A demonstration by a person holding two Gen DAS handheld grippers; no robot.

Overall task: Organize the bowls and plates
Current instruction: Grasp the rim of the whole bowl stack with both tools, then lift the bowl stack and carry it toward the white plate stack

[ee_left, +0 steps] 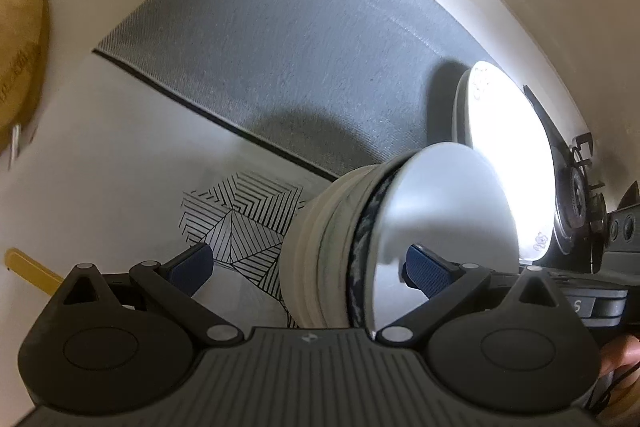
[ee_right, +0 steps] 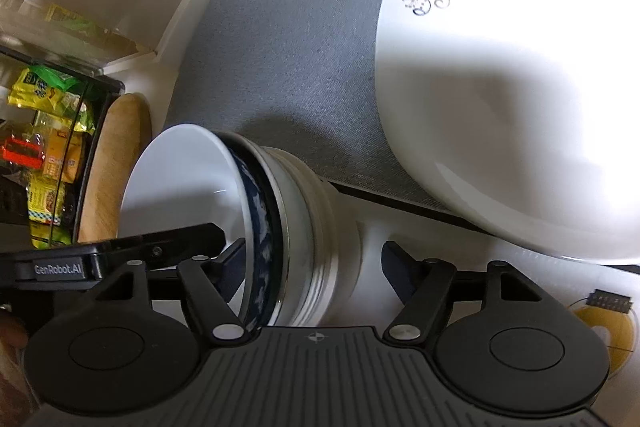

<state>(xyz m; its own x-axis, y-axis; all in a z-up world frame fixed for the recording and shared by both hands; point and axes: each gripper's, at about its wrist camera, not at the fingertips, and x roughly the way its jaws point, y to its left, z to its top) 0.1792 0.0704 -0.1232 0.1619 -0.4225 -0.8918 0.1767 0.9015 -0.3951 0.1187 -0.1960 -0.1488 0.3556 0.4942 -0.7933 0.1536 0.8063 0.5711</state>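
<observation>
A stack of nested bowls (ee_left: 340, 247), white with a dark blue patterned one near the top, stands between both grippers; it also shows in the right wrist view (ee_right: 280, 227). My left gripper (ee_left: 308, 267) is open, its fingers on either side of the stack. My right gripper (ee_right: 312, 267) is open too, its fingers straddling the stack's rim and side. A large white plate (ee_right: 500, 87) with a flower print lies on the grey mat (ee_right: 300, 47); it also shows in the left wrist view (ee_left: 504, 147).
A wooden board (ee_left: 20, 47) lies at the left on the white counter (ee_left: 100, 167). A black-lined geometric mat (ee_left: 244, 219) is under the bowls. A basket of snack packets (ee_right: 44, 147) stands at the left. A gas stove (ee_left: 580, 195) is at the right.
</observation>
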